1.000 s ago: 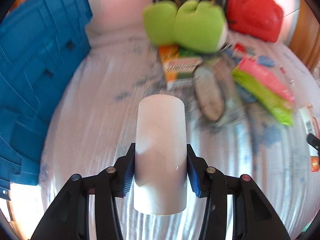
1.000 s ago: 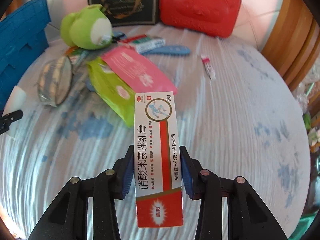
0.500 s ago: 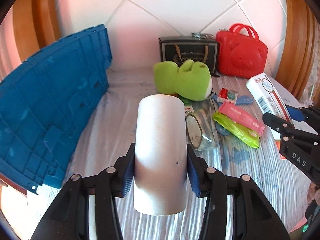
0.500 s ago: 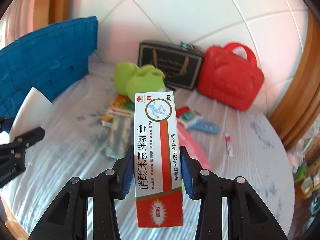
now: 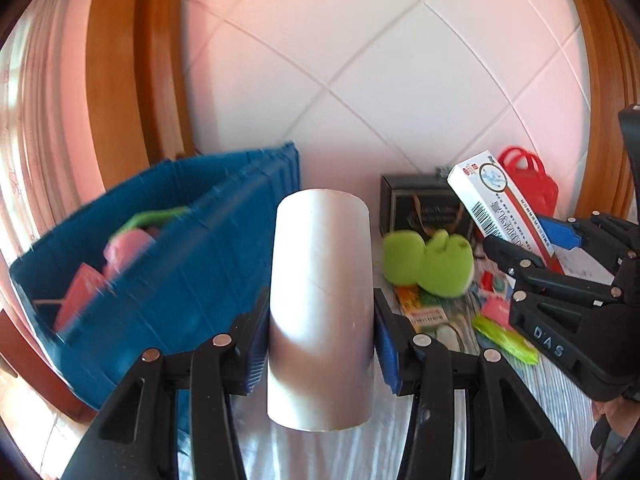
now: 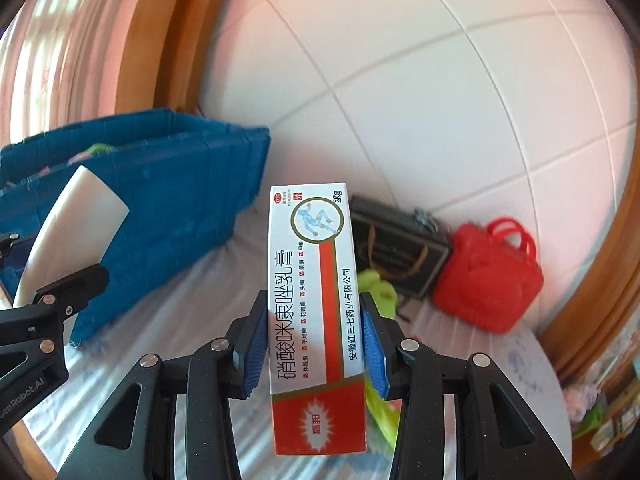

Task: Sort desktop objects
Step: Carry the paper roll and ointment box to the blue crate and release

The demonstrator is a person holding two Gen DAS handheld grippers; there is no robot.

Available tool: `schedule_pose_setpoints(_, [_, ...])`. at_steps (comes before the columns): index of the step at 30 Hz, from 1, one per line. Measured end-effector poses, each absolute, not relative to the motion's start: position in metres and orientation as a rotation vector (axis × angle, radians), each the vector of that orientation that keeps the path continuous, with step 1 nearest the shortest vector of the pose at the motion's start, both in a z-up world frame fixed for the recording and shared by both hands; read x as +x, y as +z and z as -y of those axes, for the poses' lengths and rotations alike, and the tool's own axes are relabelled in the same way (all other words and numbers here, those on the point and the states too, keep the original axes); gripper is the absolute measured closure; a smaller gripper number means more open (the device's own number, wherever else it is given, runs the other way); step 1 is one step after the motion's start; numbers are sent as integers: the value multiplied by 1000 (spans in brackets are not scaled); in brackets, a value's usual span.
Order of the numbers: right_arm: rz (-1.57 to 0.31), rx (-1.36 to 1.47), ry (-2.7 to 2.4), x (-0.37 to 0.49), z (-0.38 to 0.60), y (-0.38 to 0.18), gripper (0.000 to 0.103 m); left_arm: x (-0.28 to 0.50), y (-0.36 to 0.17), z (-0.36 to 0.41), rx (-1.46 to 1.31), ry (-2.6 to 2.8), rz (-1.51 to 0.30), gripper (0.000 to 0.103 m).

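Blue crate [image 5: 192, 264], white roll [image 5: 320, 320]

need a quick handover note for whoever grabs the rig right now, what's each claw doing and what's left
Left claw: shut on the white roll, held in the air.
Right claw: shut on the ointment box, also in the air.
Blue bin: left of the table, already holds pink and green items.
Left: neither held item is in the bin yet. The green plush, packets and tape remain on the table.

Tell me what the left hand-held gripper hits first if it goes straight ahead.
Probably the tiled wall: the left hand-held gripper, shut on the white roll, points just right of the blue bin. Depth is unclear.
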State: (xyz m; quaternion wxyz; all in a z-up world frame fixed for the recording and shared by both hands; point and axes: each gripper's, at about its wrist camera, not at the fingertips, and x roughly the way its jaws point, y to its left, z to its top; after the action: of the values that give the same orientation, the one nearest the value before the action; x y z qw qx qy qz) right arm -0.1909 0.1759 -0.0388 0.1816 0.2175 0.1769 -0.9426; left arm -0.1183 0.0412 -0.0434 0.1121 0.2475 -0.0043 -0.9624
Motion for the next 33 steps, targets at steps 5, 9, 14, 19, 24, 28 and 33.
schedule_pose_setpoints(5, [-497,495,-2672,-186,-115,-1,62,-113,2,21,587,-2810,31,58])
schedule_pose_setpoints(9, [-486,415,-2660,-183,-53,24,62,-110,25,84,524,-2762,21,58])
schedule_pose_setpoints(14, [-466,382,-2608,-182,17,36,62,-115,33,168,554,-2657,-15,58])
schedule_pose_setpoints(19, [-499,385,-2541,-171,89,31,62,-123,11,241,664,-2550,-77,57])
schedule_pose_setpoints(24, [-555,391,-2490,-167,135,19,62,-124,-12,278,752,-2506,-120,57])
schedule_pose_setpoints(28, [-595,405,-2474,-170,156,9,62,-129,-21,290,791,-2496,-154,57])
schedule_pose_setpoints(33, [-630,411,-2477,-169,165,4,62,-125,-23,280,778,-2495,-150,49])
